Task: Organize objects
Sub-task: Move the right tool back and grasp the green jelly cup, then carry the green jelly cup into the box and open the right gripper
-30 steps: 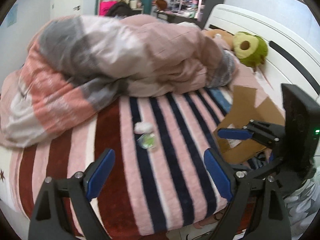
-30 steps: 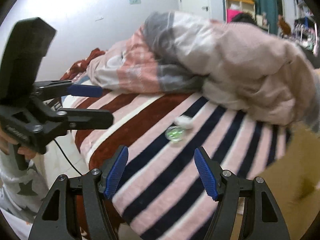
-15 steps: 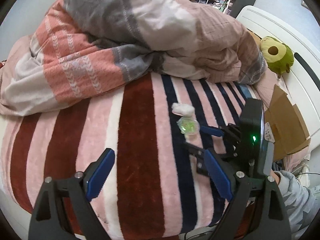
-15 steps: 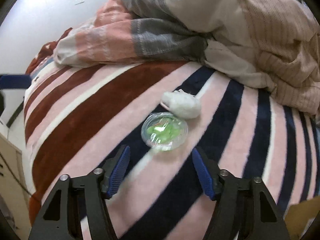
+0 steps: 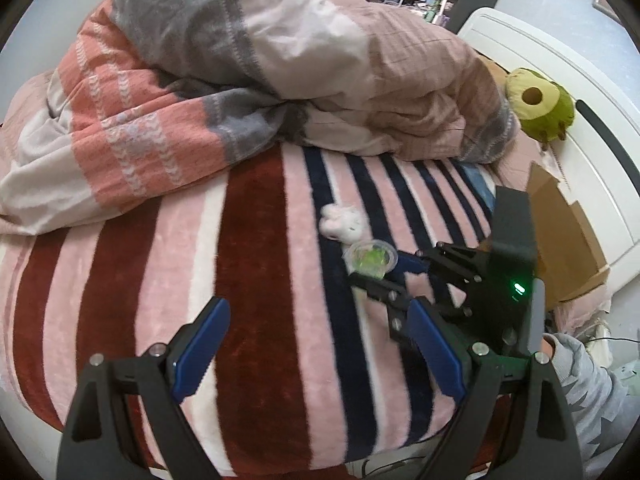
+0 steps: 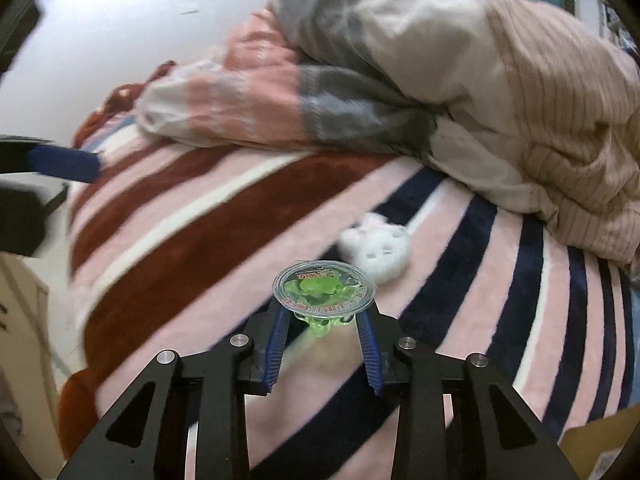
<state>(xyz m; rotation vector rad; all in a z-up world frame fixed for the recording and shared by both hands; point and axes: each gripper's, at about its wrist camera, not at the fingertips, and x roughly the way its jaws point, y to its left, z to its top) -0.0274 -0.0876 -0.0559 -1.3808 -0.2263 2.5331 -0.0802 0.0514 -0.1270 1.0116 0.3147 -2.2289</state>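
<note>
A clear green jelly cup (image 6: pixel 323 292) with a printed lid sits between the blue pads of my right gripper (image 6: pixel 324 322), which is shut on it just above the striped blanket (image 6: pixel 208 224). The cup also shows in the left wrist view (image 5: pixel 370 258), with the right gripper (image 5: pixel 384 270) around it. A small white fluffy toy (image 6: pixel 378 246) lies on the blanket right behind the cup; it shows in the left wrist view (image 5: pixel 343 222) too. My left gripper (image 5: pixel 316 350) is open and empty, above the blanket's near part.
A bunched pink, grey and white duvet (image 5: pixel 248 64) fills the far half of the bed. A green avocado plush (image 5: pixel 538 108) lies by the white headboard (image 5: pixel 592 128). An open cardboard box (image 5: pixel 560 232) stands at the right.
My right gripper has moved forward to the jelly cup and closed on it. My left gripper has held its open width and shifted slightly over the blanket.
</note>
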